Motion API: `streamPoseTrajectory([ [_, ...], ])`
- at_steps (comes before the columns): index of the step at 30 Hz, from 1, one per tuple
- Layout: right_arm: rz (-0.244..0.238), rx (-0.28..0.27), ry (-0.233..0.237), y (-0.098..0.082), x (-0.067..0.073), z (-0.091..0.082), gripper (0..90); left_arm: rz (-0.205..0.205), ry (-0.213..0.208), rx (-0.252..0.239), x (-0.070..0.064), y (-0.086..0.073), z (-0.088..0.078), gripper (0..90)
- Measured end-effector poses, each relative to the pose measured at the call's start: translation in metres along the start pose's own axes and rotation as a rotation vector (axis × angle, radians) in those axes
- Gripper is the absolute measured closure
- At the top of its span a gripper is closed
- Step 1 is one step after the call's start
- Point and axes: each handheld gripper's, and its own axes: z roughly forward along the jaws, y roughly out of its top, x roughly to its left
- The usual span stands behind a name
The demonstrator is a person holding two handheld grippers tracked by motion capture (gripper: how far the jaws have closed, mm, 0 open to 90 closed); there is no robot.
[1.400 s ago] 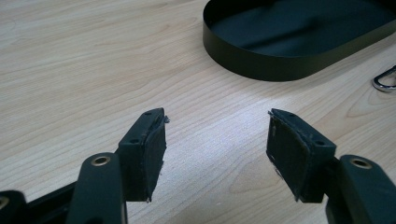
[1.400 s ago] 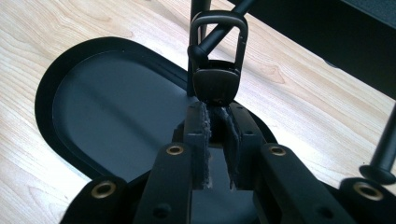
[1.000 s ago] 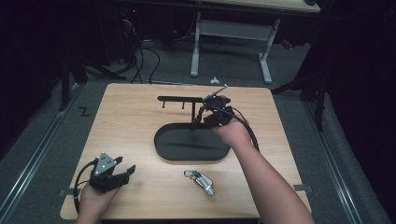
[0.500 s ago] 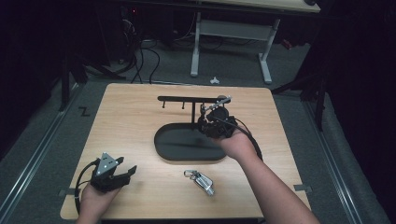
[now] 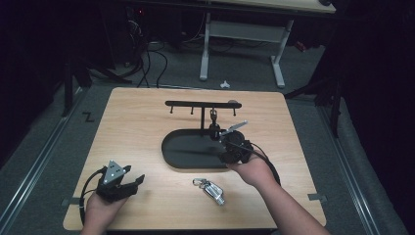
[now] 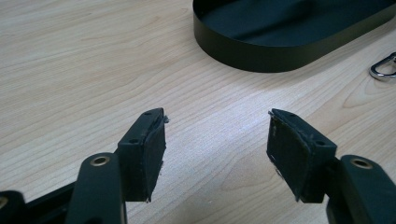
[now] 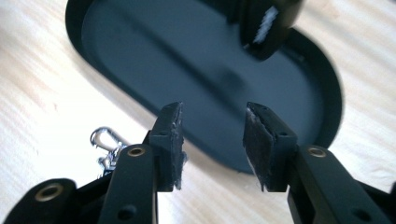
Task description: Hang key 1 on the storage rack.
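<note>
The right gripper (image 5: 230,147) hangs over the near edge of the oval black tray (image 5: 181,152), a smooth, low-walled metal dish on the pale wood-grain table (image 5: 137,127). Its jaws have just been opening and hold nothing. A shiny metal key clip (image 5: 210,188) lies on the wood just in front of the tray. The left gripper (image 5: 125,182) rests near the table's front corner, jaws apart and empty.

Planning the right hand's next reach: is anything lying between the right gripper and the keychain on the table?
Nothing visible. The right gripper hangs over the tray, jaws open and empty, and the keychain lies on bare table just in front of the tray.
</note>
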Motion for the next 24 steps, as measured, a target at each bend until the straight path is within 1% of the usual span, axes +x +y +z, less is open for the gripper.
streamPoseTrajectory([
  [3,-0.005,0.018,0.015,-0.008,0.004,0.006,58.7,0.0,-0.001,0.003,0.0,0.0,0.0,37.7],
  [5,0.002,0.031,0.033,-0.013,0.008,0.01,58.9,-0.001,-0.002,0.001,-0.001,0.0,0.001,37.7],
  [7,-0.014,0.042,0.047,-0.017,0.012,0.014,59.0,0.001,-0.003,0.002,-0.001,0.0,0.001,37.7],
  [10,-0.032,0.081,0.079,-0.02,0.021,0.021,64.9,0.002,-0.005,0.003,-0.001,0.0,0.001,37.7],
  [11,-0.033,0.099,0.097,-0.021,0.025,0.024,66.4,0.002,-0.005,0.004,-0.001,0.0,0.001,37.7],
  [12,-0.043,0.109,0.106,-0.022,0.027,0.026,67.3,0.003,-0.006,0.004,-0.001,0.0,0.001,37.7],
  [15,-0.077,0.142,0.114,-0.021,0.039,0.035,69.3,0.008,-0.01,0.01,-0.001,0.0,0.001,37.7],
  [16,-0.076,0.148,0.121,-0.02,0.042,0.037,69.5,0.009,-0.009,0.011,-0.002,0.0,0.002,37.7],
  [19,-0.1,0.17,0.125,-0.016,0.051,0.047,70.0,0.013,-0.011,0.011,-0.003,0.0,0.002,37.7],
  [23,-0.113,0.198,0.126,-0.011,0.055,0.061,69.9,0.015,-0.012,0.012,-0.002,0.0,0.002,37.7],
  [24,-0.1,0.204,0.122,-0.011,0.056,0.063,69.8,0.015,-0.012,0.012,-0.002,0.0,0.002,37.7],
])
